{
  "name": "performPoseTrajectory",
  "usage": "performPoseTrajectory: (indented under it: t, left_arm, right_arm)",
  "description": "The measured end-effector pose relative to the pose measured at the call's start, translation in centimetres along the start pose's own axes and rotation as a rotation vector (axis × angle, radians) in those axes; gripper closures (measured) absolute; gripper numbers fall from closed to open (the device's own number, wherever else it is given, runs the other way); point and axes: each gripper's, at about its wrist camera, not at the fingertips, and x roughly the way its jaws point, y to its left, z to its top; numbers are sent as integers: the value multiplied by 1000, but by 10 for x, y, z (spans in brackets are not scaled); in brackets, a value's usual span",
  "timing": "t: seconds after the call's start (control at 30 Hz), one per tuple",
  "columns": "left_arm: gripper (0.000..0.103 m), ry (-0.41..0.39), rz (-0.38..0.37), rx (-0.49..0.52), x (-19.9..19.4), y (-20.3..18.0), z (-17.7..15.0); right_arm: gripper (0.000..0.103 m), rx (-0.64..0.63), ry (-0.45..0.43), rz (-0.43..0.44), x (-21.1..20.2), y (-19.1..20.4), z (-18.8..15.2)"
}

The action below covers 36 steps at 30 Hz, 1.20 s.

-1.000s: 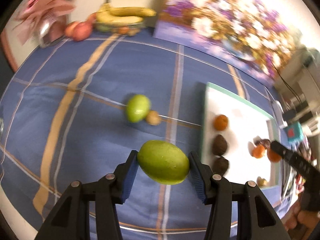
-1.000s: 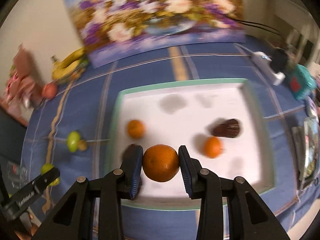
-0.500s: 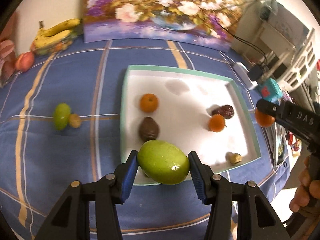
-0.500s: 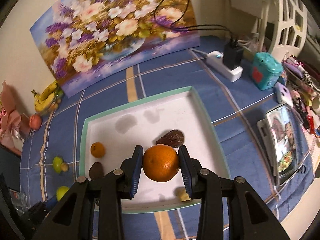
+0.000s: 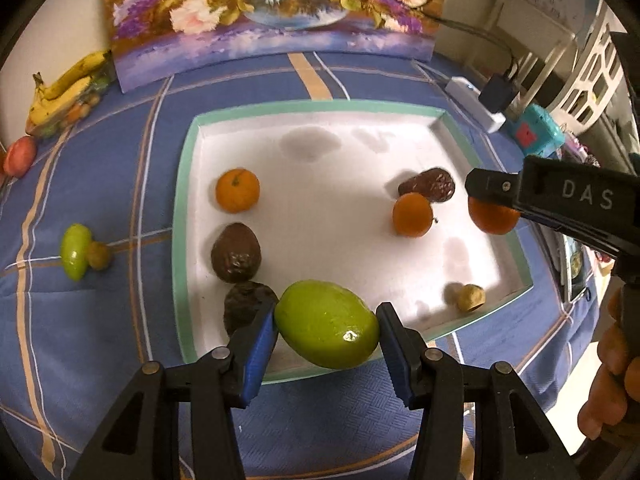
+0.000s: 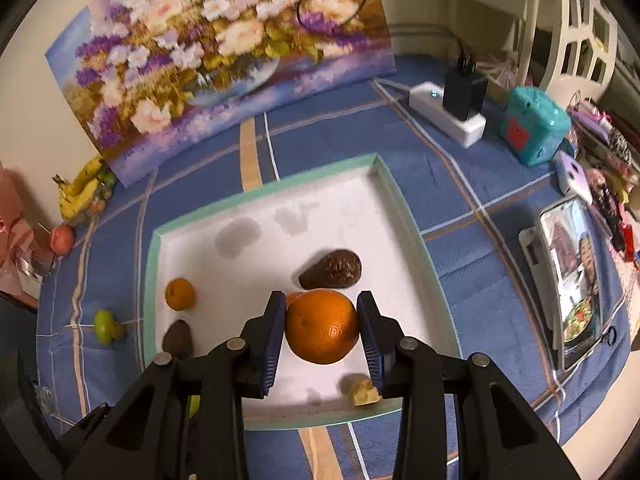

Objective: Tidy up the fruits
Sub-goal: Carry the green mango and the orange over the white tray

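Left gripper point(image 5: 326, 330): jaws set moderately apart, both blue pads pressed on the ends of a green mango point(image 5: 327, 325); grasping it, lifted clear of the surface.
Green mango position: held over the near edge of the tray point(image 5: 182, 208), partly above the white floor, partly above the teal rim.
Right gripper point(image 6: 322, 330): jaws narrower, blue pads clamped on either side of a large orange point(image 6: 322, 326); grasping it.
Large orange position: held above the tray floor, near the right-hand rim; from the left wrist view it shows under the right gripper's black finger, at the tray's right edge point(image 5: 494, 216).
Tray contents, left side: small orange point(image 5: 237, 191), two dark wrinkled avocados point(image 5: 236, 253) one behind the other along the left wall; the nearer one partly hidden by the left gripper's pad.
Tray contents, right side: another small orange point(image 5: 413, 215) touching a dark avocado point(image 5: 432, 185); small yellowish-brown fruit point(image 5: 471, 298) near the front right corner.
Outside tray: second green mango point(image 5: 75, 251) on the blue checked tablecloth point(image 5: 100, 320), touching a small brownish fruit point(image 5: 98, 255), well to the left of the tray.
Far left of table: bananas point(image 5: 66, 92) and a red apple point(image 5: 18, 155), by the flower painting point(image 5: 272, 12).
Person: fingers point(image 5: 612, 380) visible at right edge, on the right gripper's handle.
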Motion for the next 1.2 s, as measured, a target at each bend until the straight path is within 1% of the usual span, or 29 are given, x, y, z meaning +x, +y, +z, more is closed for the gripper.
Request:
performPoseTrajectory:
  t: [0.1,0.2,0.27,0.67,0.77,1.1,1.2]
  left_arm:
    - [50,28,-5,-8,9,0,0]
    - [50,46,6,-5,15,-1,-2]
    - [50,55,8,-4,18,-1,-2]
    - [50,99,26,-35,35,7,-5]
    - [49,103,18,-47,36,10,-7]
    - [49,118,24,-37,37,10,-5]
    - [47,125,21,-40,35,10,-5]
  right_arm:
    - [65,4,41,-12,15,-4,-3]
    - [65,4,82,-33,29,-8,-6]
    - [65,8,109,-31,36,-10,-9]
    - [65,11,193,-72,61,-16,-19]
    - [65,10,191,-71,60,-17,-20]
    - [65,10,192,-70,60,-17,-21]
    - [65,5,193,-72,60,-17,-20]
